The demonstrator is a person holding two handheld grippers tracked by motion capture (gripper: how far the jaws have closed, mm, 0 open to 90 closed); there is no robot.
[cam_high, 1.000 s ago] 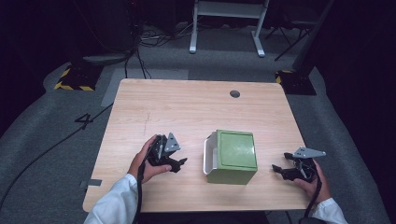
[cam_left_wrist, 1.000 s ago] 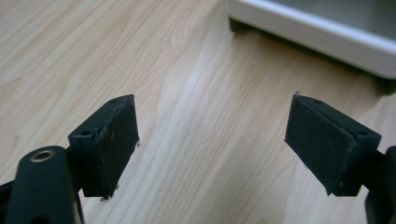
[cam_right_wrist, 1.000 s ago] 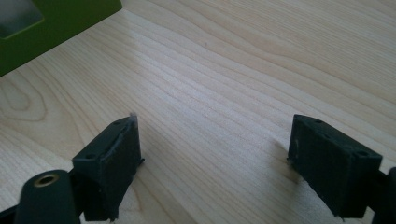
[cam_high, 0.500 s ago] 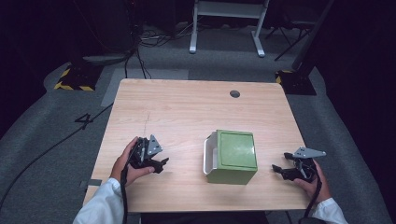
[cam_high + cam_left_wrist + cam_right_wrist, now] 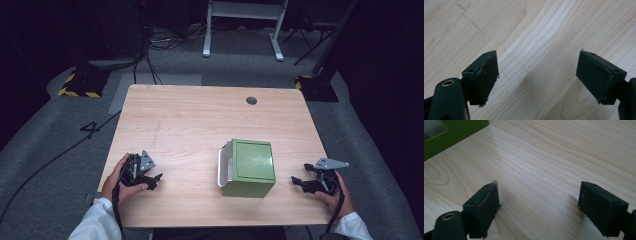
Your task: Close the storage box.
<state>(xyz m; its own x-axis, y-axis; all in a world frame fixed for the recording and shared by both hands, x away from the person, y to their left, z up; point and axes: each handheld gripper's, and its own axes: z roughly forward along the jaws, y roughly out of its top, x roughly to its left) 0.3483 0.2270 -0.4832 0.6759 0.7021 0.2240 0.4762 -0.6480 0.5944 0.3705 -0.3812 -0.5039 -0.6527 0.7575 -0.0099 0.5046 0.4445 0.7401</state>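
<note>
From the high view we look down on a light wooden table (image 5: 200, 120) with a person seated at its near edge, white sleeves (image 5: 97, 225) entering from the bottom. Each hand holds a black two-jaw gripper resting low over the tabletop.

The left gripper (image 5: 150, 181) sits near the table's front left corner, held in the person's left hand (image 5: 117, 176). In the left gripper view we see its jaws spread wide apart with nothing between them, bare wood grain beneath, and a faint dashed pencil line (image 5: 465, 16) ahead of the left jaw.

The right gripper (image 5: 299, 183) sits near the front right corner, in the right hand (image 5: 334, 196), carrying a grey three-cornered plate on top. Its jaws also stand wide apart and empty.

Between the two grippers, nearer the right one, stands a green box (image 5: 250, 167) with a pale handle (image 5: 223, 165) on the side facing the left gripper. In the right gripper view, a corner of the green box (image 5: 454, 132) appears ahead and to the left of the jaws, well clear of them.
</note>
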